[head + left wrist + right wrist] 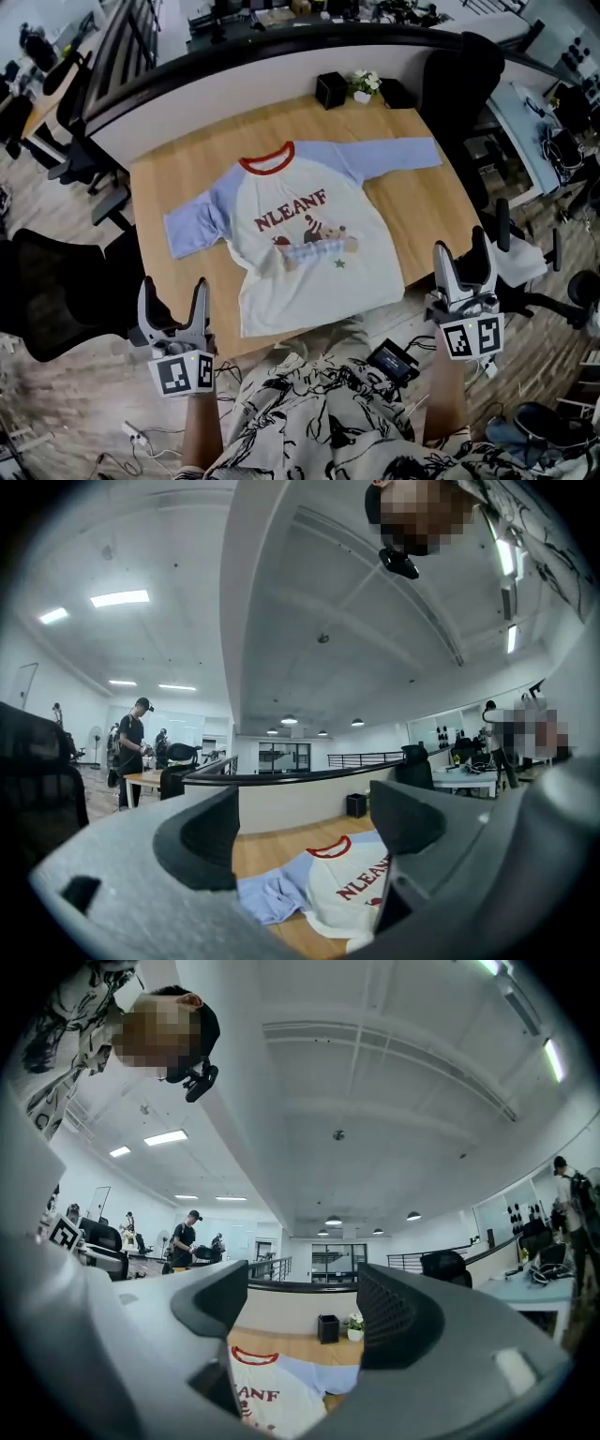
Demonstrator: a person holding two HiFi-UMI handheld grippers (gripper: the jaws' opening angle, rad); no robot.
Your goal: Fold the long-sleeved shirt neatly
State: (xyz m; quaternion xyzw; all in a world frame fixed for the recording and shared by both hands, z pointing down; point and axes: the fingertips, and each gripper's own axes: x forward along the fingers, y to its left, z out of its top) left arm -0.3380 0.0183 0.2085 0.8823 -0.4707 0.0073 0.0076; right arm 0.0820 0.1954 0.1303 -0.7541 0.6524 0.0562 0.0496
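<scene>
A long-sleeved shirt (300,248) lies flat, front up, on the wooden table (178,173). It is white with light blue sleeves, a red collar and red lettering. One sleeve stretches straight toward the far right (394,155); the other is bunched at the left (192,225). My left gripper (173,300) hovers open near the table's front left edge, off the cloth. My right gripper (461,262) is open at the front right, also clear of it. The shirt appears between the jaws in the left gripper view (347,888) and in the right gripper view (272,1396).
A black box (330,90), a small flower pot (363,86) and another dark object (397,94) stand at the table's far edge. Black office chairs stand at the left (56,281) and right (525,258). A curved partition (281,66) runs behind the table.
</scene>
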